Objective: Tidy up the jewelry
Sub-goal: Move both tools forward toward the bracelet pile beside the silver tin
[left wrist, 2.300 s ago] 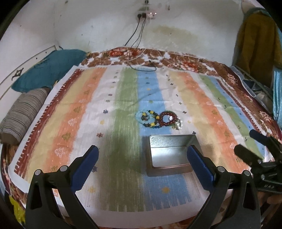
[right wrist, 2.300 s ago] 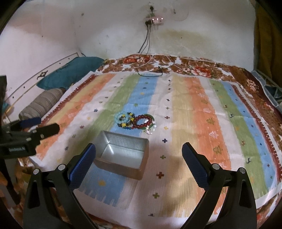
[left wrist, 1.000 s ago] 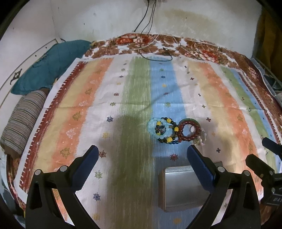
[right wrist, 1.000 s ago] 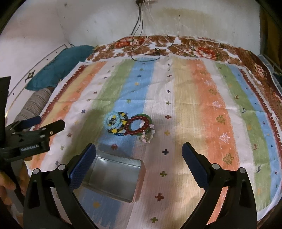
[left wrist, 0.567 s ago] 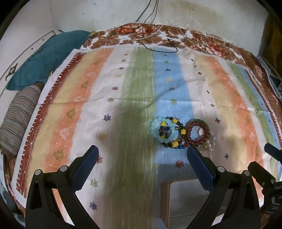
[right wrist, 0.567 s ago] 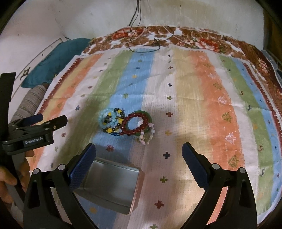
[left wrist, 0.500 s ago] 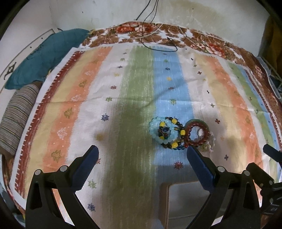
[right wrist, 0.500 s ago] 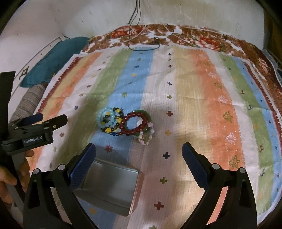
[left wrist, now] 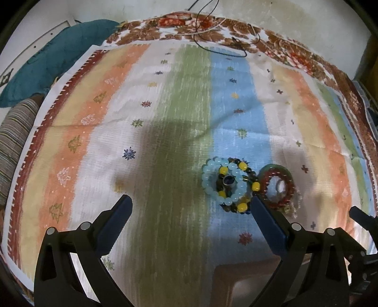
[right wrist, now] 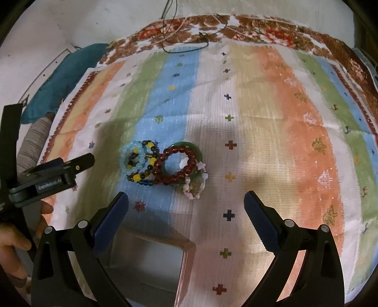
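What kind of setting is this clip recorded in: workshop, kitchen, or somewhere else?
Most likely a bedroom in a home. The work surface looks like a bed covered by a striped cloth over a floral sheet, with a teal pillow and a striped bolster at one side, against a plain stained wall.

Bare cloth (right wrist: 271, 132) around bracelets (right wrist: 163, 165); tin (right wrist: 151, 264) (near side)
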Available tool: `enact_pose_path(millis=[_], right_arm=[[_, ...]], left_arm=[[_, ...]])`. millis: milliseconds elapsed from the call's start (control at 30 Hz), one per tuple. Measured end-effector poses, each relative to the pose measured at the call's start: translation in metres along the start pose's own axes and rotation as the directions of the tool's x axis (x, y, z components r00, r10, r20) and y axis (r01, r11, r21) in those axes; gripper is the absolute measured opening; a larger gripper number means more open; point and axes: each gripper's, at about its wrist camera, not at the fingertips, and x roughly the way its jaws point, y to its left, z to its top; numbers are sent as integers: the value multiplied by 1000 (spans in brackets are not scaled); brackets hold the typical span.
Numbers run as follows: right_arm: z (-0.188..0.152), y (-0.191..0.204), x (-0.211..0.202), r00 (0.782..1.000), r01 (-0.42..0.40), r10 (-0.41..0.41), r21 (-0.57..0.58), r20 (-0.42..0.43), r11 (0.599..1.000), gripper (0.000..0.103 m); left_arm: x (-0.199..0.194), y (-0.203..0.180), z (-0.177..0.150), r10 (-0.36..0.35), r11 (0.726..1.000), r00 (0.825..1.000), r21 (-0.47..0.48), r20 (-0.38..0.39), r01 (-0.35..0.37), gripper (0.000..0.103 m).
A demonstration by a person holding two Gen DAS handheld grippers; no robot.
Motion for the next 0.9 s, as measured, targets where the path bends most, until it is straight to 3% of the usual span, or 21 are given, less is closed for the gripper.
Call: enact_pose_path(millis=[767,900], right_arm=[[28,-6,62,996,10,-5,57,-87,998,99],[32,-6,70,996,20,-15,55,-93,998,99]], left_arm=[[64,8,19,-12,1000,997,-15,-78,10,97],[71,11,20,-16,1000,996,-11,-93,15,92]])
